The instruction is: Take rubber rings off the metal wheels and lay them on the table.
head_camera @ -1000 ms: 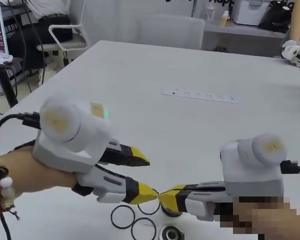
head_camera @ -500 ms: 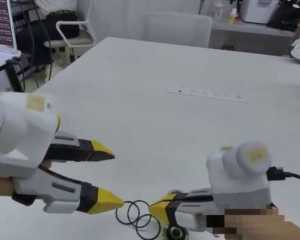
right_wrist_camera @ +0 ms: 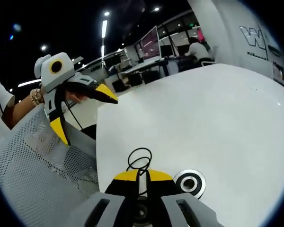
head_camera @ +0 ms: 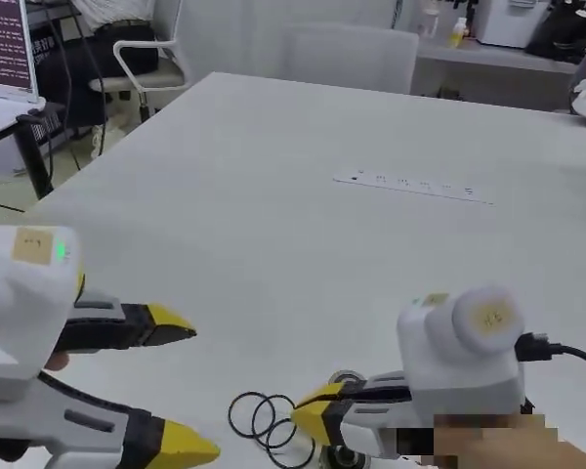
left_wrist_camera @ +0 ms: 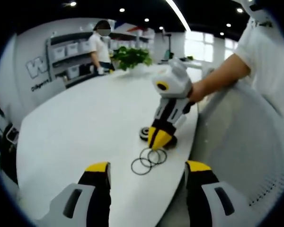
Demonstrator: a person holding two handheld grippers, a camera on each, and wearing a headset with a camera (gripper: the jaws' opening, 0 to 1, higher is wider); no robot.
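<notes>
Three thin black rubber rings (head_camera: pixel 264 417) are lying flat on the white table (head_camera: pixel 303 244), overlapping in a little chain; one loop's strand is running into the right gripper (right_wrist_camera: pixel 143 175), its tips pinching together; a shiny round metal wheel (right_wrist_camera: pixel 189 181) is sitting flat just beside them

This is an open-plan office with a lab side to it. A long white table (head_camera: pixel 273 176) carries a power strip (head_camera: pixel 413 185), and an office chair (head_camera: pixel 127 86) with armrests stands past its far corner near a lit monitor (head_camera: pixel 2 49). The right gripper view takes in desks (right_wrist_camera: pixel 137 67) with more screens (right_wrist_camera: pixel 149 43) and a mesh chair back (right_wrist_camera: pixel 33 156). The left gripper view adds wall shelves (left_wrist_camera: pixel 71 38) of storage bins (left_wrist_camera: pixel 76 48), large wall lettering (left_wrist_camera: pixel 38 66), a leafy plant (left_wrist_camera: pixel 130 56) and recessed ceiling lights (left_wrist_camera: pixel 177 14).
</notes>
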